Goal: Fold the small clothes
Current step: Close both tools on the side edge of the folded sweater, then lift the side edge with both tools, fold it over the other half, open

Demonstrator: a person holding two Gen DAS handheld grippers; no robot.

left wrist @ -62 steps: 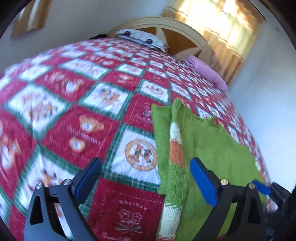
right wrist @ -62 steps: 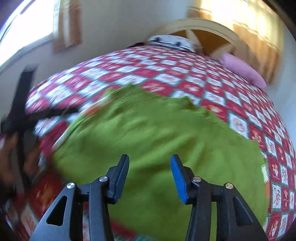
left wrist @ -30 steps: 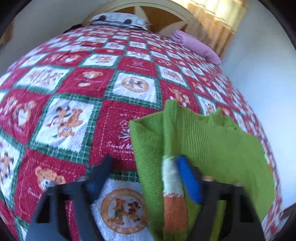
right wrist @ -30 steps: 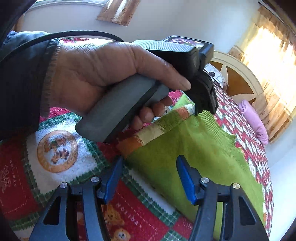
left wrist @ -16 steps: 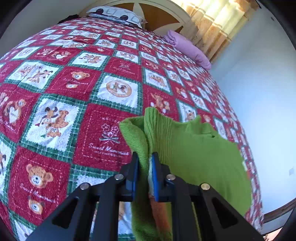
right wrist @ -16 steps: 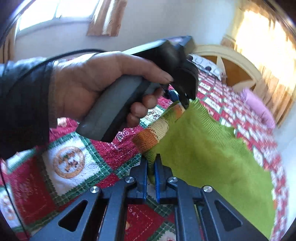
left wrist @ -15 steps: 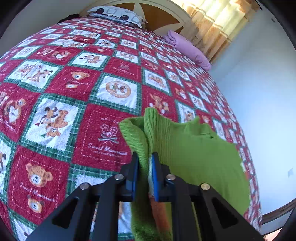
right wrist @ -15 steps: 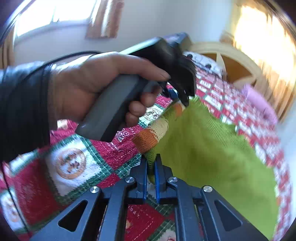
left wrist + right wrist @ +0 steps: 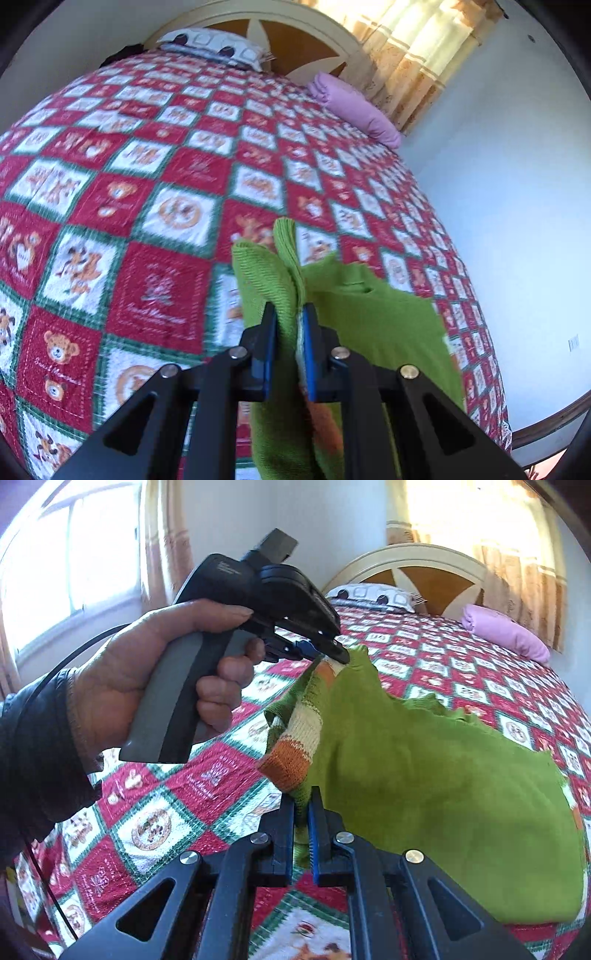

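Observation:
A small green knitted sweater [image 9: 424, 760] with an orange and cream striped edge [image 9: 301, 734] hangs lifted off the red patchwork bedspread [image 9: 155, 812]. My right gripper [image 9: 302, 805] is shut on the near end of that striped edge. My left gripper [image 9: 289, 317] is shut on the far end, with green knit [image 9: 266, 273] bunched up between its pads. In the right wrist view the left gripper [image 9: 330, 656] shows with a person's hand [image 9: 155, 675] around its grey handle. The sweater's right part still rests on the bed.
The bed's cream and brown headboard [image 9: 417, 568] stands at the far end with a patterned pillow [image 9: 373, 594] and a folded pink cloth [image 9: 506, 631]. A white wall [image 9: 509, 206] runs along the bed's right side. Curtained windows [image 9: 74, 576] sit left and behind.
Both grippers closed on the sweater's striped edge, then rose, lifting that edge off the bedspread. The right gripper rolled and swung sideways, so the room now looks more upright.

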